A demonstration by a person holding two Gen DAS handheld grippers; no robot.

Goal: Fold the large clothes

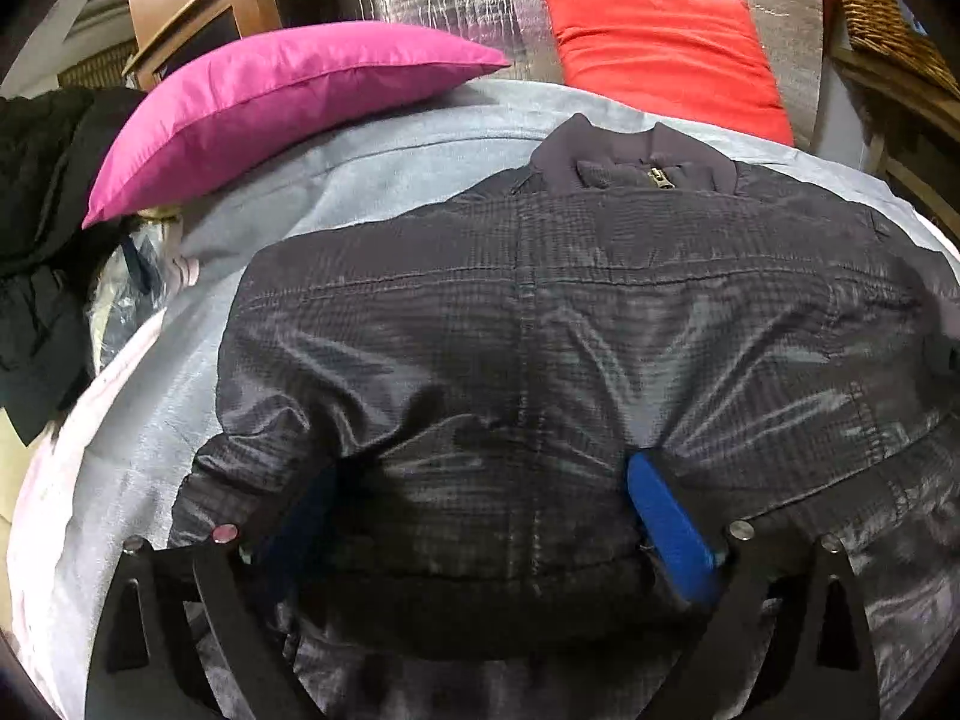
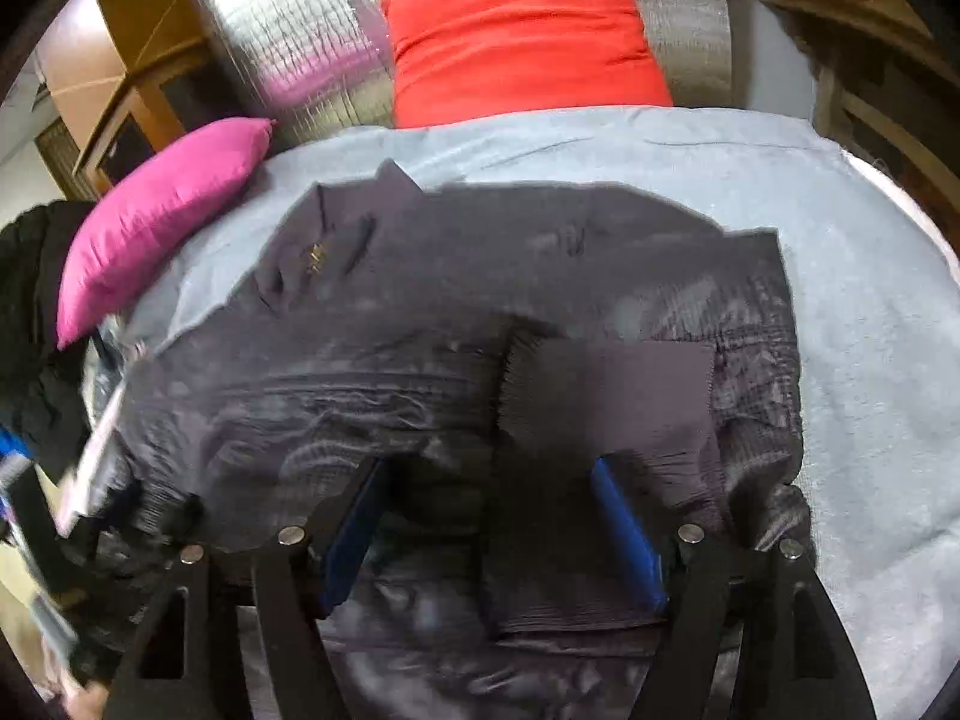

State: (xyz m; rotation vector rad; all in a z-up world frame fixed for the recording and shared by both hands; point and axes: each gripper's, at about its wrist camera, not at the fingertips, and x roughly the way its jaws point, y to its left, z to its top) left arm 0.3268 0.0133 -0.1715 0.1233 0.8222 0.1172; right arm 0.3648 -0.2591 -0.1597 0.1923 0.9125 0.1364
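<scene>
Pale blue blanket (image 1: 372,180) under dark jacket (image 1: 540,300), pink pillow (image 1: 270,102) and red pillow (image 1: 660,48) beyond; both tongs released.

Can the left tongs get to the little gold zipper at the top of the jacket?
Probably yes. The left tongs stand open over the jacket, and only flat fabric lies between them and the zipper by the collar. Nothing covers it, though they would have to travel the jacket's whole length.
</scene>
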